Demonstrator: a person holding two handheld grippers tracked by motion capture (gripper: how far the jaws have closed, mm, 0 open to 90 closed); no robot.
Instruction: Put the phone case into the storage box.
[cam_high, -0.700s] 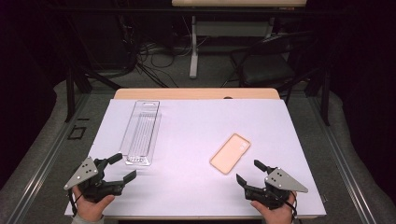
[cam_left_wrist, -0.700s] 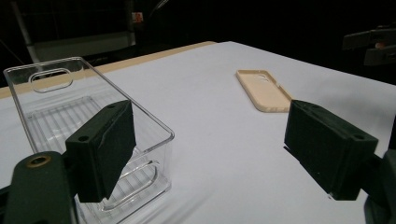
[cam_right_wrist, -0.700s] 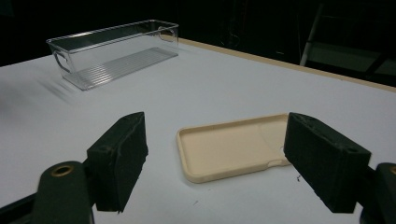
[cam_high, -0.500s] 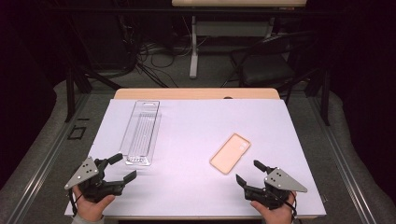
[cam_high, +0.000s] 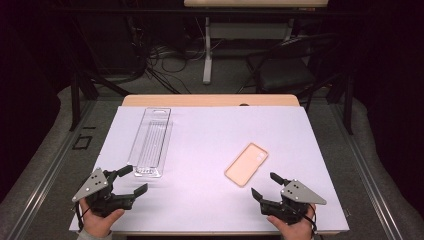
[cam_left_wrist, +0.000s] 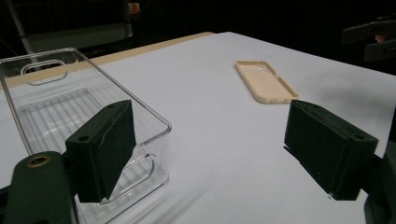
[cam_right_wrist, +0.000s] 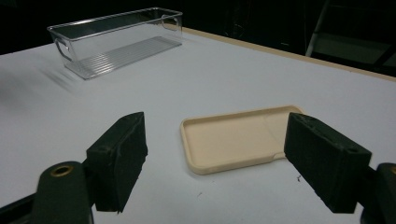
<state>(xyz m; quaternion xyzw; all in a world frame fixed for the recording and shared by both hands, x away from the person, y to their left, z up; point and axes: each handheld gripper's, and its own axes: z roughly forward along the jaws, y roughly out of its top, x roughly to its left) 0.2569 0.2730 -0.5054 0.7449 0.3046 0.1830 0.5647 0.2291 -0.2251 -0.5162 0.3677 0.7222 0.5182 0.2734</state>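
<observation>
The 2 grippers hover over the desk's near edge, jaws spread wide and holding nothing. The left gripper sits at the near-left corner, just beside the clear bin's near end. The right gripper faces the beige phone case, lying flat right of centre.

Beige phone case, clear ribbed plastic bin, white table cover, black gripper jaws with grey plates.
</observation>
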